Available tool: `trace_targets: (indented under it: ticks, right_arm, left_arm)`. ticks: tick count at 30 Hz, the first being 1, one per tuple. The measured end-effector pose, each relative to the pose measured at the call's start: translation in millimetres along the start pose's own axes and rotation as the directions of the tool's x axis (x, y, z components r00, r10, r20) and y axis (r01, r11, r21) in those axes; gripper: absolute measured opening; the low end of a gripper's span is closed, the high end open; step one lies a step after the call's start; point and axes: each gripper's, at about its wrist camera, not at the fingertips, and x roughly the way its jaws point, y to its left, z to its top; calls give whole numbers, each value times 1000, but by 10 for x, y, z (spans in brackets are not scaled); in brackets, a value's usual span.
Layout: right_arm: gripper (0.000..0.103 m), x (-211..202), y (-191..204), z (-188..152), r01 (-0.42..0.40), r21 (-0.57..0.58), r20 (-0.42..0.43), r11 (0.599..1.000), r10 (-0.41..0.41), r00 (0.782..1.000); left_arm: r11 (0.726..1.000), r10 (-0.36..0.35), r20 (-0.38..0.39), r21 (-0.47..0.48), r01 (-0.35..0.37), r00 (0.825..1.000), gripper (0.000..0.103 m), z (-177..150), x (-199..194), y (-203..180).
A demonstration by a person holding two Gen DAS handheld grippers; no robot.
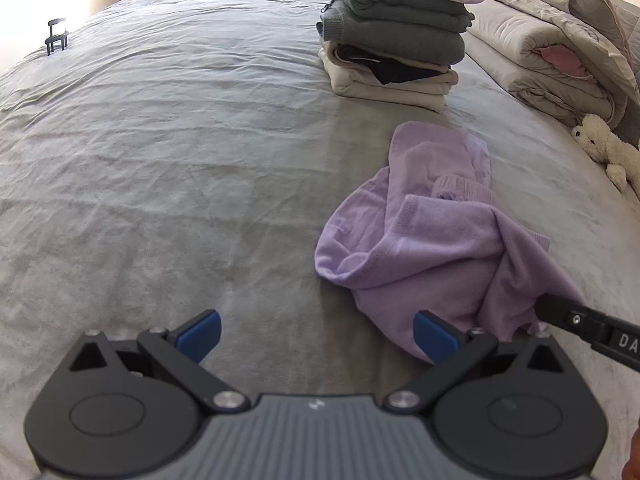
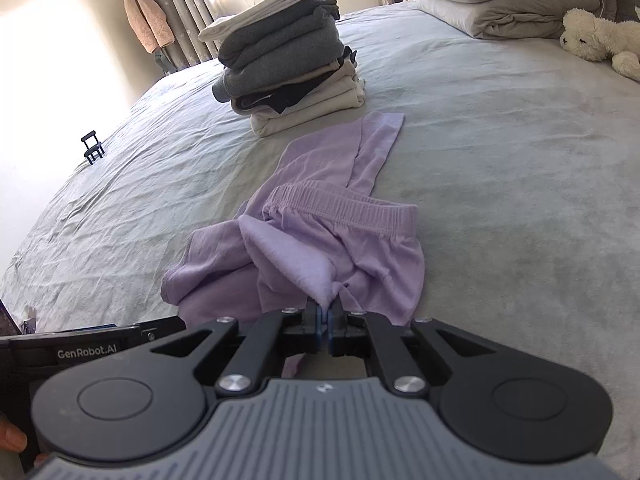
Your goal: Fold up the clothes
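R claw (image 2: 325, 312) pinches lilac pants (image 2: 320, 216) near edge.

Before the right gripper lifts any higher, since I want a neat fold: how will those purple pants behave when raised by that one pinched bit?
The purple pants look thin and crumpled, so they will probably hang limp from the right gripper. The elastic waistband may droop unevenly. They seem light; the open left gripper could likely steady them.
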Motion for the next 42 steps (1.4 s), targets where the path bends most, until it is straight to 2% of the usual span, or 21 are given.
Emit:
trace_targets:
  ticks: [12, 19, 23, 24, 25, 27, 29, 30, 31, 36, 42]
  right_arm:
    - [4, -250, -539, -15, 78, 40, 5, 996, -78, 997]
    - [4, -262, -701, 29, 162, 40, 12, 986, -163, 987]
    - [5, -212, -721, 22, 151, 42, -14, 988, -150, 989]
    - [7, -211, -721, 16, 144, 49, -20, 988, -144, 989]
    - [13, -208, -719, 15, 132, 52, -26, 990, -131, 991]
    - [14, -221, -707, 23, 127, 52, -20, 991, -126, 992]
    - [23, -247, -692, 33, 122, 51, -3, 991, -122, 993]
    - [40, -260, -685, 38, 120, 50, 5, 992, -120, 993]
    - [52, -273, -677, 43, 117, 49, 13, 992, -118, 993]
    - [54, -306, -640, 70, 104, 47, 41, 994, -106, 994]
    - [54, -279, -597, 82, 89, 47, 49, 995, -91, 995]
  left_arm:
    - [1000, 6, 2, 15, -6, 1000, 102, -12, 10, 4]
    - [999, 5, -1, 37, -5, 1000, 102, -28, 22, -67]
    - [999, 4, 1, 35, -4, 1000, 102, -29, 16, -64]
    - [999, 3, 2, 33, -3, 1000, 102, -27, 14, -63]
    - [1000, 3, 4, 31, -3, 1000, 102, -26, 12, -61]
    - [1000, 1, 5, 27, -2, 1000, 102, -19, 10, -56]
    - [1000, -2, 8, 23, 2, 1000, 102, -12, 4, -51]
    - [1000, -6, 11, 20, 6, 1000, 102, -9, -4, -47]
    - [1000, -12, 15, 16, 12, 1000, 102, -5, -14, -41]
    - [998, -65, 45, -5, 66, 997, 101, 13, -76, -47]
    - [989, -143, 87, -21, 146, 986, 86, 52, -82, -169]
